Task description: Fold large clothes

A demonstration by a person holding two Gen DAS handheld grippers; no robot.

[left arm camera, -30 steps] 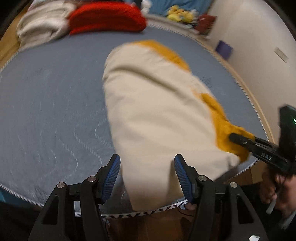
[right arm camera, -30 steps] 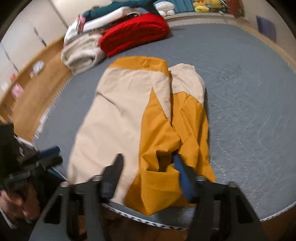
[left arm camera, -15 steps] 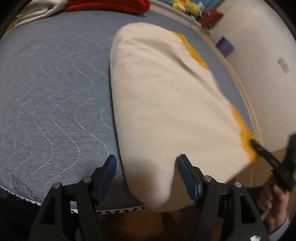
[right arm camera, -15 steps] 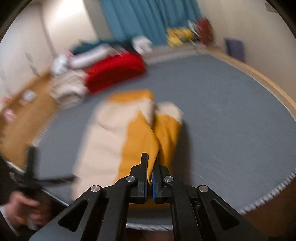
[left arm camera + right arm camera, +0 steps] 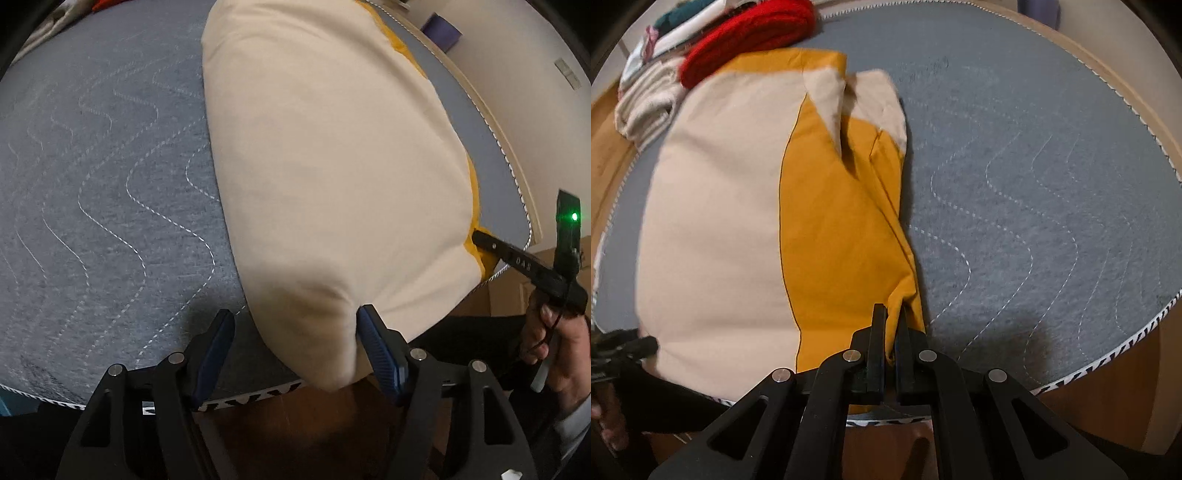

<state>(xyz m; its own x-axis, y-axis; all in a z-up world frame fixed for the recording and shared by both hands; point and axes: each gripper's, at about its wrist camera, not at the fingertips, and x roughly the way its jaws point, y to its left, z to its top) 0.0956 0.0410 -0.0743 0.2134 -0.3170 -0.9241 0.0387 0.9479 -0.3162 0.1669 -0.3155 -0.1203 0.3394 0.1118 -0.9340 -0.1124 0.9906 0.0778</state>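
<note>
A large cream and mustard-yellow garment [image 5: 738, 206] lies lengthwise on the grey quilted mattress [image 5: 1052, 192]; its near end hangs over the front edge. In the left wrist view the cream side of the garment [image 5: 325, 155] fills the middle. My left gripper [image 5: 295, 332] is open, its fingers either side of the garment's near left corner. My right gripper [image 5: 891, 321] is shut on the yellow near corner; it also shows in the left wrist view [image 5: 480, 236] at the right, pinching the yellow edge.
A red folded item [image 5: 753, 33] and a pile of pale folded clothes [image 5: 646, 99] lie at the mattress's far left. A wooden bed frame [image 5: 1137, 88] rims the mattress. A purple object [image 5: 441, 31] stands by the wall.
My right gripper has shut on the garment's yellow corner. My left gripper has moved in close to the cream corner and stays open.
</note>
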